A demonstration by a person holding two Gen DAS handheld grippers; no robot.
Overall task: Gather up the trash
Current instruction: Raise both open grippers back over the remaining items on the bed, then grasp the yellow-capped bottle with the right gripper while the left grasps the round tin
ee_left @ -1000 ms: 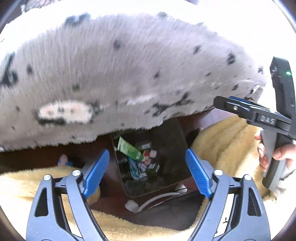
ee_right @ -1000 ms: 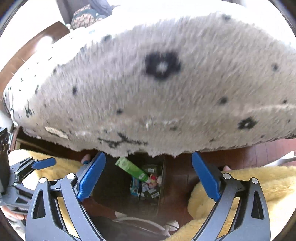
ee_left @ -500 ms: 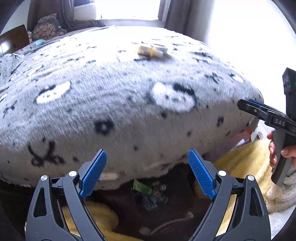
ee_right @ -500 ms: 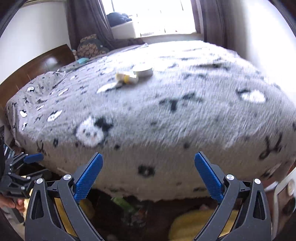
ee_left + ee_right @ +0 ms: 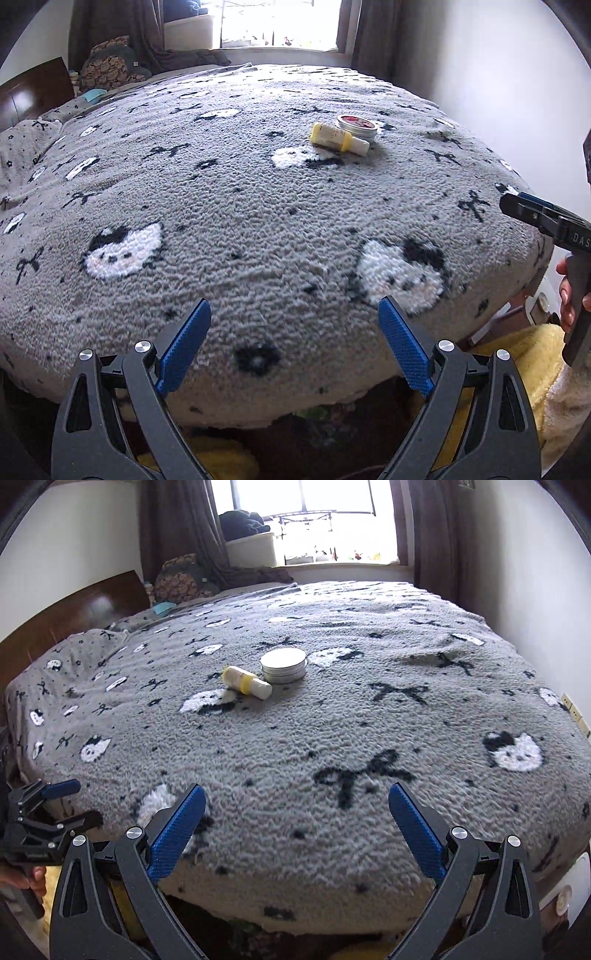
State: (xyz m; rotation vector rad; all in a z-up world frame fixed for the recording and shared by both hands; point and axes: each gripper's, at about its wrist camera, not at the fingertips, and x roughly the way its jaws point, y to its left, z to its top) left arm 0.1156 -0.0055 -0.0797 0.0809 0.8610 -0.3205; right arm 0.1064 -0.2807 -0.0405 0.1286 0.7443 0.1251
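A small yellow bottle with a white cap [image 5: 339,138] [image 5: 246,681] lies on its side on the grey patterned bed blanket [image 5: 236,221] [image 5: 369,720]. A round metal tin [image 5: 357,127] [image 5: 283,664] sits right behind it, touching or nearly so. My left gripper [image 5: 293,343] is open and empty over the bed's near edge. My right gripper [image 5: 297,827] is open and empty too, also at the near edge. Both items lie well ahead of the fingers. The right gripper also shows at the right edge of the left wrist view [image 5: 546,221].
A trash bin with wrappers peeks out below the bed's edge [image 5: 317,417]. Yellow fleece clothing [image 5: 524,354] is at the lower right. A wooden headboard [image 5: 74,609], pillows and a bright window [image 5: 325,520] lie beyond the bed. A white wall runs along the right.
Both grippers have risen from looking down at the bin under the bed's edge to looking across the bed top. The bottle and tin have come into view.
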